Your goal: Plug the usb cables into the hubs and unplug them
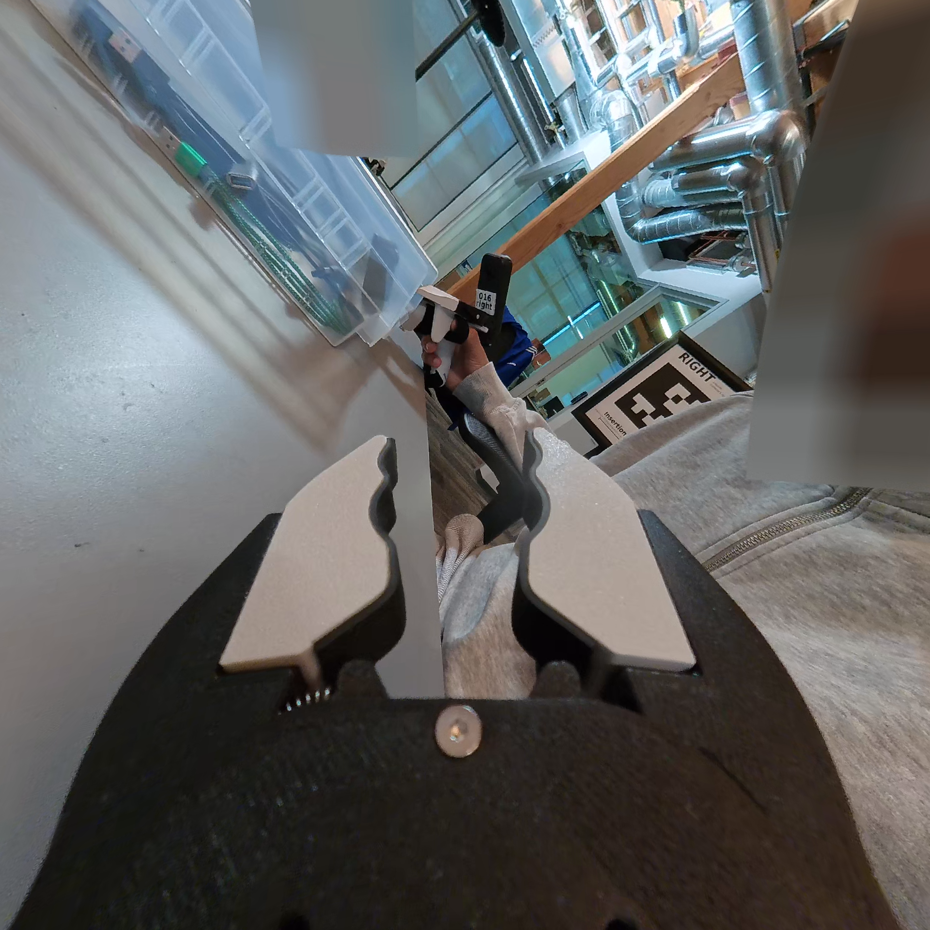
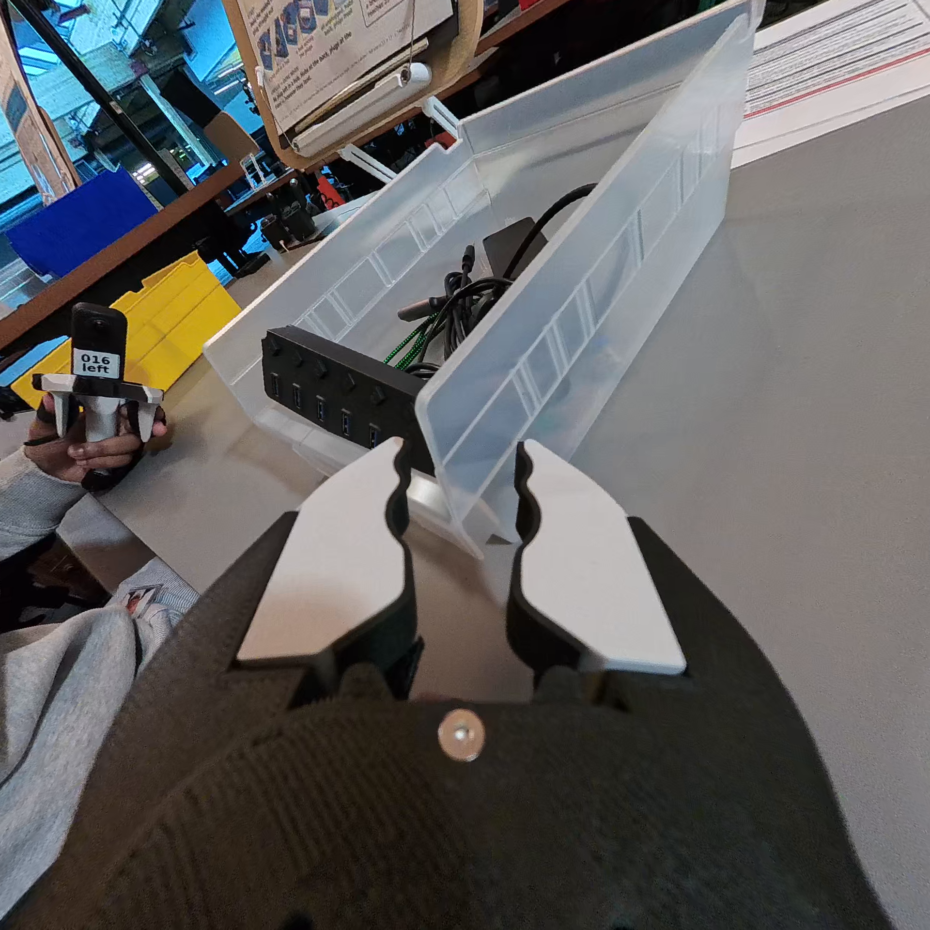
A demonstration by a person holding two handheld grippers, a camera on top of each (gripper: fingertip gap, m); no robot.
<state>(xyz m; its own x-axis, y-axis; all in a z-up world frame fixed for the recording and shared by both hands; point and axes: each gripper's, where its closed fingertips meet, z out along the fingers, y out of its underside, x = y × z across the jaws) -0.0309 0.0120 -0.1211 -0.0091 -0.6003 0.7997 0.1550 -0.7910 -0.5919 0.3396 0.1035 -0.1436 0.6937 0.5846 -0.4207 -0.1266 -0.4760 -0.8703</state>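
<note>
A clear plastic bin [image 2: 578,322] stands on the grey table and holds a long black USB hub [image 2: 332,387] with a row of ports, plus a tangle of black cables [image 2: 463,297] and a green braided cable [image 2: 407,347]. My right gripper [image 2: 458,448] is open and empty, just in front of the bin's near corner. My left gripper [image 1: 460,445] is open and empty, held at the table edge and tilted toward the person's grey sweater. In the left wrist view the bin [image 1: 322,211] lies far off with a green-ended plug [image 1: 191,158] seen through its wall.
Yellow bins [image 2: 166,322] sit on the table left of the clear bin. The left gripper also shows farther off in the right wrist view [image 2: 100,402], held by a hand. A printed sheet [image 2: 830,65] lies at the far right. A framed marker board [image 1: 654,397] stands beyond the table.
</note>
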